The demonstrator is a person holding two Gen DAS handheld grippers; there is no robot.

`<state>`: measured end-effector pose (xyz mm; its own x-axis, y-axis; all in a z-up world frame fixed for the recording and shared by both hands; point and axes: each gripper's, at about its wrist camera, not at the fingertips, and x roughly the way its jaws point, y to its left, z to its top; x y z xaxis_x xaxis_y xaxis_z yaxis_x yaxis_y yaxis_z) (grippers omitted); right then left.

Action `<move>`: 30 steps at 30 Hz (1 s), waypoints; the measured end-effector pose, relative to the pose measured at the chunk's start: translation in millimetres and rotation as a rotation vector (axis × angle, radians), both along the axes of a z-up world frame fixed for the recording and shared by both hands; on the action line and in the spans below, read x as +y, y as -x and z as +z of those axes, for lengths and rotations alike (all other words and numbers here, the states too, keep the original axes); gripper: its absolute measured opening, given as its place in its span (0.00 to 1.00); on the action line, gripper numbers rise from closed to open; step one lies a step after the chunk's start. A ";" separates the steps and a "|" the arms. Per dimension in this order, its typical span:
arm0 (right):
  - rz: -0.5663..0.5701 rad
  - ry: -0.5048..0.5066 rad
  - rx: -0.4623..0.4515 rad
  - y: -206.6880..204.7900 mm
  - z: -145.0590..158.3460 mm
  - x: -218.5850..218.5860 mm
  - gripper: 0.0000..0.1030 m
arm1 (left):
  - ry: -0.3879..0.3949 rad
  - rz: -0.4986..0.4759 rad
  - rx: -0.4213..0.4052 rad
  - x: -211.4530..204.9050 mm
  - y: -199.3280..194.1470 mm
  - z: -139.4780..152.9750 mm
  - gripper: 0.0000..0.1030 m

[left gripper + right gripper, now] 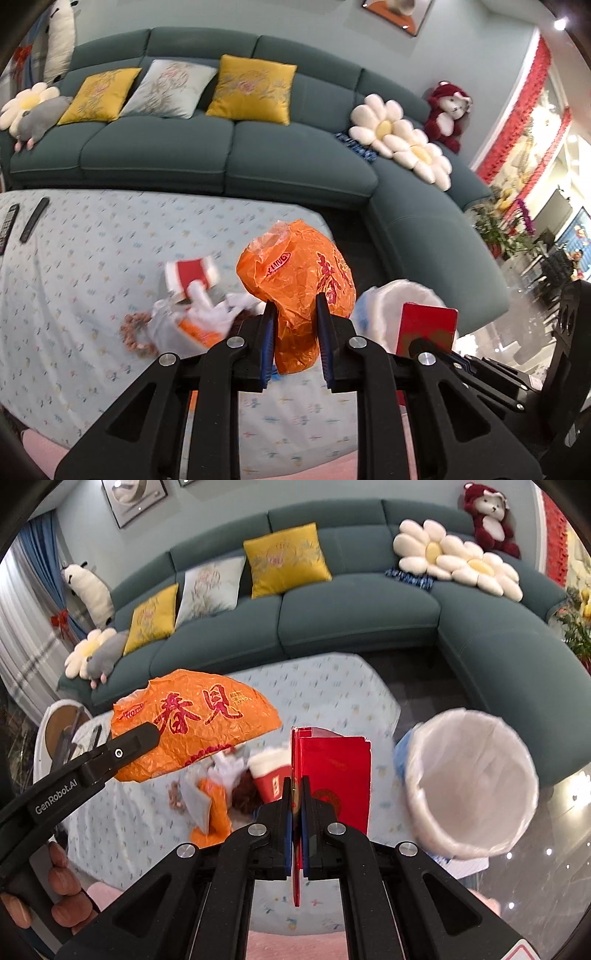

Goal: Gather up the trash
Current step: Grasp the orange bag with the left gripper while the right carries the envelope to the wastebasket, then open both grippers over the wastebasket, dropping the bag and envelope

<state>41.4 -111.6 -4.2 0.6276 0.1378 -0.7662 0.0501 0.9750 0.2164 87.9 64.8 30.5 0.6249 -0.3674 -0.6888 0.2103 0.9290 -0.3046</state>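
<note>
My left gripper (294,308) is shut on a crumpled orange plastic bag (299,280) and holds it above the table; the bag also shows in the right wrist view (195,720). My right gripper (295,781) is shut on a flat red paper envelope (332,775), held upright; it shows in the left wrist view (426,328) too. A white-lined trash bin (472,790) stands to the right of the table, seen behind the envelope in the left wrist view (388,299). More trash lies on the table: a red paper cup (271,775), a white bag (199,321), orange wrappers (214,812).
The table has a light blue patterned cloth (92,266). Two remote controls (33,218) lie at its far left. A teal corner sofa (229,151) with cushions and plush toys stands behind. A string of brown beads (135,332) lies by the trash.
</note>
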 end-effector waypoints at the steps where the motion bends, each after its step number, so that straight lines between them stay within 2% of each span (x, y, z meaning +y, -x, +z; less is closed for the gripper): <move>1: -0.007 0.002 -0.013 0.5 5.7 -4.9 0.03 | 0.010 -0.008 -0.002 -3.1 -0.1 3.7 0.19; 5: -0.036 0.007 -0.051 2.8 23.0 -25.5 0.03 | 0.064 -0.040 -0.005 -16.5 -3.8 18.4 0.19; 12: -0.107 0.000 -0.071 8.4 28.5 -66.8 0.03 | 0.077 -0.102 0.003 -51.7 -9.4 24.4 0.19; 19: -0.186 -0.006 -0.029 11.5 9.3 -113.7 0.03 | 0.032 -0.193 0.017 -113.8 -14.3 10.4 0.19; 25: -0.253 -0.018 0.015 12.4 -14.1 -152.8 0.04 | -0.008 -0.285 0.035 -171.6 -16.8 -13.4 0.19; 30: -0.291 -0.025 0.040 8.3 -30.7 -175.2 0.05 | -0.030 -0.326 0.061 -205.4 -22.9 -27.4 0.20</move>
